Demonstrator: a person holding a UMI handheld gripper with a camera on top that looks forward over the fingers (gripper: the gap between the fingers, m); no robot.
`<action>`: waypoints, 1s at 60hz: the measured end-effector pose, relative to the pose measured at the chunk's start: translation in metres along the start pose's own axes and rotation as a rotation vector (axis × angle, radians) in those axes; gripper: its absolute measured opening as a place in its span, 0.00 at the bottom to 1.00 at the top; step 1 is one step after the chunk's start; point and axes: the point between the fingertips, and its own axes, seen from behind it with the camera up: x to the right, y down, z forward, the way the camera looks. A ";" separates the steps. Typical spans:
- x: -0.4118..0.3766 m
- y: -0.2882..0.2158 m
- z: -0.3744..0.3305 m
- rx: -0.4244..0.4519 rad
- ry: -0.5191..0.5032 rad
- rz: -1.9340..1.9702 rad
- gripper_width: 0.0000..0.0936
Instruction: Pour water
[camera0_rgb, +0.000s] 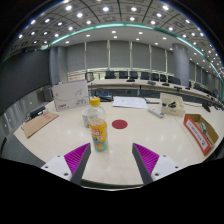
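Note:
A small clear bottle (97, 128) with a yellow label and a white cap stands upright on the pale table (120, 145), just ahead of my fingers and a little left of the middle between them. A red round coaster-like disc (120, 124) lies on the table beyond the bottle, to its right. My gripper (112, 160) is open and empty; its purple pads (78, 156) stand wide apart near the table's front edge. Nothing is between them.
A white box (71, 95) stands at the back left. A brown flat board (40, 123) lies at the left. A red and brown carton (201, 132) lies at the right. Papers (130, 101) and chairs are further back.

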 end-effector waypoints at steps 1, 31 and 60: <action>-0.008 0.001 0.008 0.005 -0.002 0.001 0.92; -0.037 -0.031 0.164 0.167 0.191 -0.035 0.56; 0.023 -0.129 0.162 0.100 0.429 -0.495 0.42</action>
